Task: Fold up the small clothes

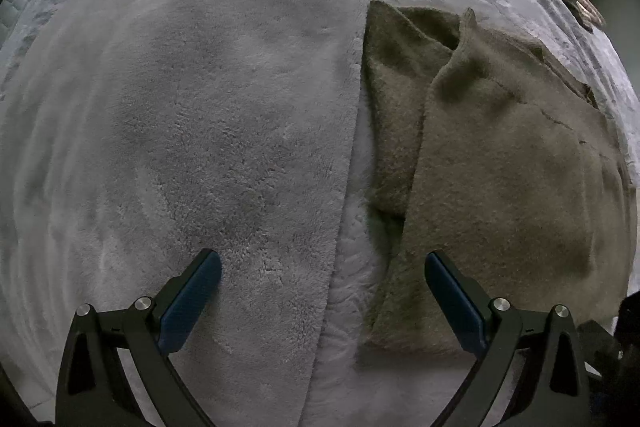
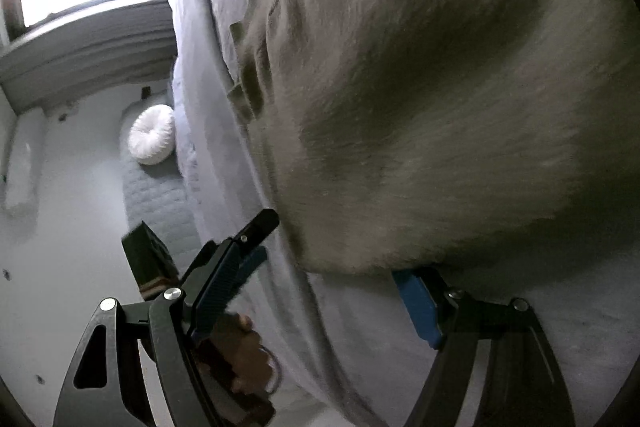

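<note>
Above, we hold both grippers point(image 1: 323, 277) point(image 2: 338, 255) spread and empty, the fuzzy olive-brown knit garment point(image 1: 500, 163) at two o'clock on the grey plush blanket point(image 1: 200, 107).

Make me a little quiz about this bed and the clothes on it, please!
1. True or false: the brown sweater lies on the gray blanket.
2. Which has open jaws with nothing between them: A) left gripper, B) neither?
3. What round white thing sits far off on the bed?

Key: 1 false, it lies beside the blanket; 2 A; 3 a pillow.
</note>
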Available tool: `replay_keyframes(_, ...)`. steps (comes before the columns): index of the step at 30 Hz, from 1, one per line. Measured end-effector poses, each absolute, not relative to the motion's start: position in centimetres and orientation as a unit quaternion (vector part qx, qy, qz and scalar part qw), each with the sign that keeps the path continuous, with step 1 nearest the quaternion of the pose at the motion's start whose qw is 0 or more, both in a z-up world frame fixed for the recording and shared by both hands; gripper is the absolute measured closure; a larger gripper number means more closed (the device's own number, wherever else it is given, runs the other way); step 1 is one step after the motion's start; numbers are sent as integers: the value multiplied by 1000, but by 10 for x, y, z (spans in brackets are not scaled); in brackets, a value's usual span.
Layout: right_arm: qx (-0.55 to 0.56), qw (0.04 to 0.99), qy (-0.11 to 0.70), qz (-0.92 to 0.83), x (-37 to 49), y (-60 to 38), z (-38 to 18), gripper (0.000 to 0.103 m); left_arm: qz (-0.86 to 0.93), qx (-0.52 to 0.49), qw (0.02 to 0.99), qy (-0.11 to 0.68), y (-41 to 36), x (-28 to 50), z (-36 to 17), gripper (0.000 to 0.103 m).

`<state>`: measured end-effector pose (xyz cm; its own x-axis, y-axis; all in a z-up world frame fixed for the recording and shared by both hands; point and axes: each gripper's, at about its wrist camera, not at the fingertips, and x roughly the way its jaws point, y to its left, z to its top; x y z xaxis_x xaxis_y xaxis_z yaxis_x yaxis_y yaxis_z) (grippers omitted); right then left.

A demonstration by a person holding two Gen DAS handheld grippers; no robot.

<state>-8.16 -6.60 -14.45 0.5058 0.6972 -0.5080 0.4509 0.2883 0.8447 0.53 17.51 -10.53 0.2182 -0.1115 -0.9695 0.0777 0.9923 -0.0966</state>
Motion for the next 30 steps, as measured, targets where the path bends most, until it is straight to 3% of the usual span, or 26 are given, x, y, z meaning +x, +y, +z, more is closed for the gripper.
replay_keyframes(11, 666, 595, 436, 106, -64, -53, -172, 21, -125, -118, 770, 614, 212, 16, -99, 1)
replay_keyframes(12, 677, 588, 430, 104, -64, -53, -174, 28, -132, -125, 768, 614, 213, 17, -99, 1)
replay_keyframes(13, 688, 581, 422, 105, -65, -54, -177, 55, -142, -136, 764, 615, 214, 18, -99, 1)
replay_keyframes(15, 696, 572, 420, 109, -64, -55, -181, 95, -166, -163, 750, 619, 214, 23, -98, 1)
replay_keyframes(24, 637, 638, 386, 198, -52, -70, -122, 95, -261, -264, 674, 638, 184, 45, -113, 1)
replay_keyframes(30, 599, 652, 414, 210, -49, -69, -114, 95, -296, -278, 651, 641, 147, 73, -116, 1)
